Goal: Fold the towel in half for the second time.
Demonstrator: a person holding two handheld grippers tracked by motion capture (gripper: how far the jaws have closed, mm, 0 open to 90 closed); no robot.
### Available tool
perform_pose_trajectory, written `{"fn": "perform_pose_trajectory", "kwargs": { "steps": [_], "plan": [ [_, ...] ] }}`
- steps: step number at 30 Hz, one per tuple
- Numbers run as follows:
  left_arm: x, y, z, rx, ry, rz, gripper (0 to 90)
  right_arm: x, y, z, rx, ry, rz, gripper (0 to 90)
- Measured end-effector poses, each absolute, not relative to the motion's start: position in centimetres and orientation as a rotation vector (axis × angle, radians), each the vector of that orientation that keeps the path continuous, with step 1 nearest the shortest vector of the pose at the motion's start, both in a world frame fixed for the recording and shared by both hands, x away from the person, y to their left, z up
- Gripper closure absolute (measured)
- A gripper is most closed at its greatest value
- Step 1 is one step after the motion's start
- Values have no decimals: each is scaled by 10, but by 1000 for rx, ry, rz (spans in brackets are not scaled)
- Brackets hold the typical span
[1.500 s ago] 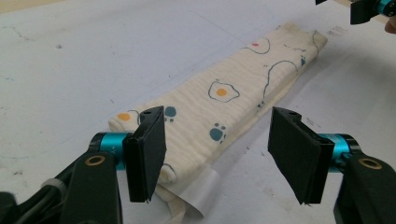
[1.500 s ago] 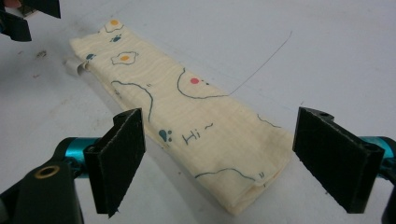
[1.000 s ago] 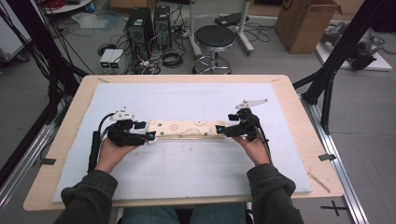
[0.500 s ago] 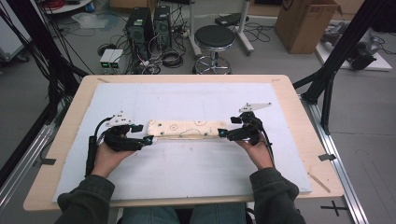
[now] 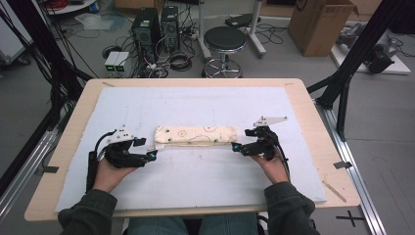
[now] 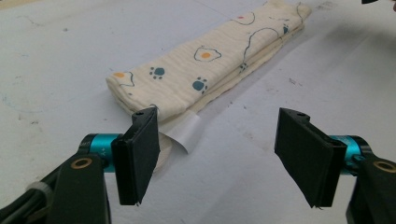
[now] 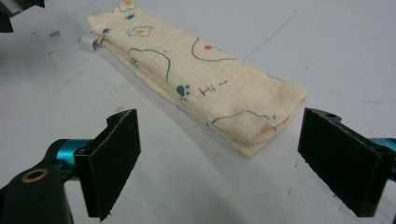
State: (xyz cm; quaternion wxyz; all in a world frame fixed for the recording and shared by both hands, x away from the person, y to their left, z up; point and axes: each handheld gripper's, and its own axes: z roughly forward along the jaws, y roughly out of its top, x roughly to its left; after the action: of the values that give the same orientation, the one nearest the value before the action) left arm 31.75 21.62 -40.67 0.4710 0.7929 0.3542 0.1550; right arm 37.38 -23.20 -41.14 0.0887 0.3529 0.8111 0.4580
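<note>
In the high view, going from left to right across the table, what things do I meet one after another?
left gripper → folded cloth → right gripper, all on the white mat.

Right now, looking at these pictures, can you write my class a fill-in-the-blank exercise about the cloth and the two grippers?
1. The folded cloth lies on the white ____.
2. The cloth is printed with fried eggs and blue ____ prints.
3. The left gripper has its jaws ____, with nothing between them.
4. The right gripper points at one ____ of the cloth.

Missing words: mat; paw; open; end
</note>
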Motion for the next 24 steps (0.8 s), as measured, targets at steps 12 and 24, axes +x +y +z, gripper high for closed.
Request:
{"fn": "perform_pose_trajectory", "kwargs": {
  "steps": [12,24],
  "plan": [
    [301,220,-408,1951,858,391,274,356,-241,-412,1035,2385,1363,122],
    [290,225,-410,1948,869,406,263,340,-254,-412,1031,2366,1349,121]
  ]
}}
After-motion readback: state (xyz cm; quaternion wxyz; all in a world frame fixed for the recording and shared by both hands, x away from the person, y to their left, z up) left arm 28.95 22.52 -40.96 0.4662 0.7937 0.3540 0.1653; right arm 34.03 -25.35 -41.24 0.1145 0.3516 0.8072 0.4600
